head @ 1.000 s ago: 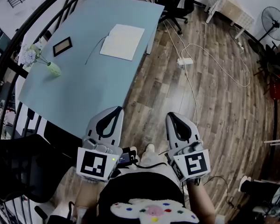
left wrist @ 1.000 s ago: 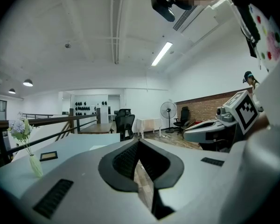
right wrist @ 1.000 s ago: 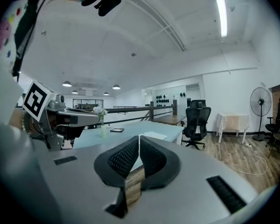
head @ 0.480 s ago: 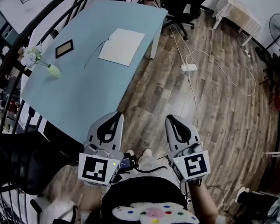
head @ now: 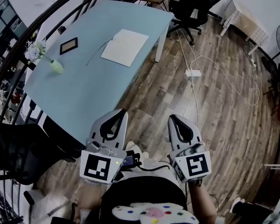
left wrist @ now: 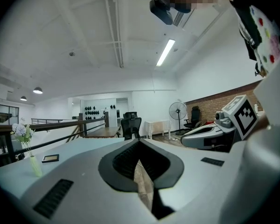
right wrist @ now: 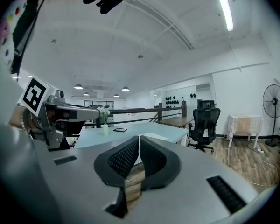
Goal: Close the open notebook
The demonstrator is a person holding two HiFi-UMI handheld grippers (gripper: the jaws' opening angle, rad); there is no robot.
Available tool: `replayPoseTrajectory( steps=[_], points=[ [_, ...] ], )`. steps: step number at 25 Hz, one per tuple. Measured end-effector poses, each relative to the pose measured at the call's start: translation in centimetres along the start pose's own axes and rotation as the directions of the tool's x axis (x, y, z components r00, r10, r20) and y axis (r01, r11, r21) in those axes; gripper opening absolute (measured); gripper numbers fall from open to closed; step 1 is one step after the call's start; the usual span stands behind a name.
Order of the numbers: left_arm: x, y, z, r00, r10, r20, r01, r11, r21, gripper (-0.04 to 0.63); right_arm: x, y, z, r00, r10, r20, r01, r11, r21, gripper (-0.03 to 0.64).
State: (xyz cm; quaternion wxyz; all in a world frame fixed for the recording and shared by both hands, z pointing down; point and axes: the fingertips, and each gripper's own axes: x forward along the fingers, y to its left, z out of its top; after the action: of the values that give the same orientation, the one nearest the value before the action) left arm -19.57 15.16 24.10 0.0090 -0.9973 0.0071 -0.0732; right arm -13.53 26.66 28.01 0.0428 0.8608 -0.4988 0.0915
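Head view: high, steeply down, table (head: 84,92) off at 11 o'clock. Gripper views: low, near-level along own jaws, table ahead. All three share it.

Wood floor (head: 214,111), pale-blue table (head: 79,97) (railing (head: 18,55) behind)

- Table (head: 84,92): is standing at the left, with floor (head: 214,125) lying to its right.
- Notebook (head: 125,47): is lying on the table's far right part.
- Frame (head: 68,45): is lying on the table, left of the notebook.
- Vase (head: 56,66): is standing on the table, nearer than the frame, by the left edge.
- Chair (head: 193,6): is standing behind the table's far right corner.
- Power strip (head: 193,73): is lying on the floor, right of the table.
- Left gripper (head: 120,112) and right gripper (head: 172,118): are hanging side by side, apart, before the table's near corner.
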Motion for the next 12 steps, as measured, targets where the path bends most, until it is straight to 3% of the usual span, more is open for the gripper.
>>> replayPoseTrajectory(
  steps=[12],
  points=[
    [5.3, 1.6, 0.0, 0.999, -0.022, 0.025, 0.022, 1.0, -0.002, 0.017, 3.9, -2.6, 1.0, 1.0, -0.011, 0.027, 0.012, 1.0, -0.013, 0.035]
  ],
)
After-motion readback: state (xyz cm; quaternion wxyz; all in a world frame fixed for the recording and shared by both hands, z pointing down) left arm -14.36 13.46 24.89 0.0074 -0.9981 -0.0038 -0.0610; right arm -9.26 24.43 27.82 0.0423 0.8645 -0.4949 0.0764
